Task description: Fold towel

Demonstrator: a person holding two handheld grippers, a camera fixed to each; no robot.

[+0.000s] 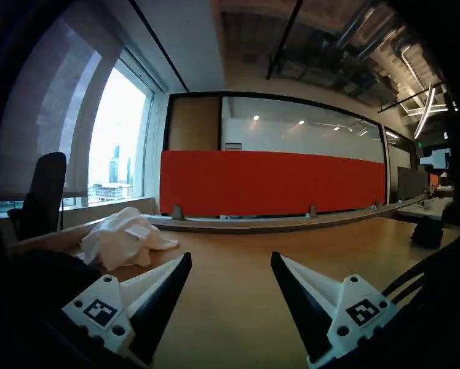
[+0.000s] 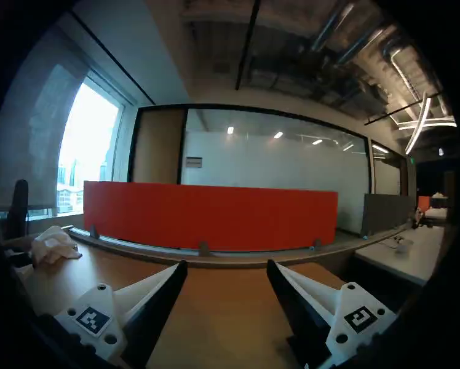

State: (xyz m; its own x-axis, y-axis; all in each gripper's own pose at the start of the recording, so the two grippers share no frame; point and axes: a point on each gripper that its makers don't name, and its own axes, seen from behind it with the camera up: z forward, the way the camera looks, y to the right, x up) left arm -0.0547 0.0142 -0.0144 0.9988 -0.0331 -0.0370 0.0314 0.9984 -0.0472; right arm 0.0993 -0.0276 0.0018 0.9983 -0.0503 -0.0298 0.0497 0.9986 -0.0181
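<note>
Both jaws stand wide and empty: my left gripper (image 1: 230, 254) and right gripper (image 2: 226, 262) sit low over the bare table (image 1: 242, 307). The towel (image 1: 125, 237) lies crumpled ahead and left of both, nearer the left gripper, by the table's left edge; I judge no clear long axis in that heap. Open wood lies right of it; a red screen (image 1: 273, 182) closes the far side.

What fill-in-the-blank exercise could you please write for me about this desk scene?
The towel lies ____ on the desk, not folded.
In the left gripper view, the towel shows ahead of the left gripper, on the picture's ____ side.
The right gripper is ____, holding nothing.
Missing words: crumpled; left; open.
</note>
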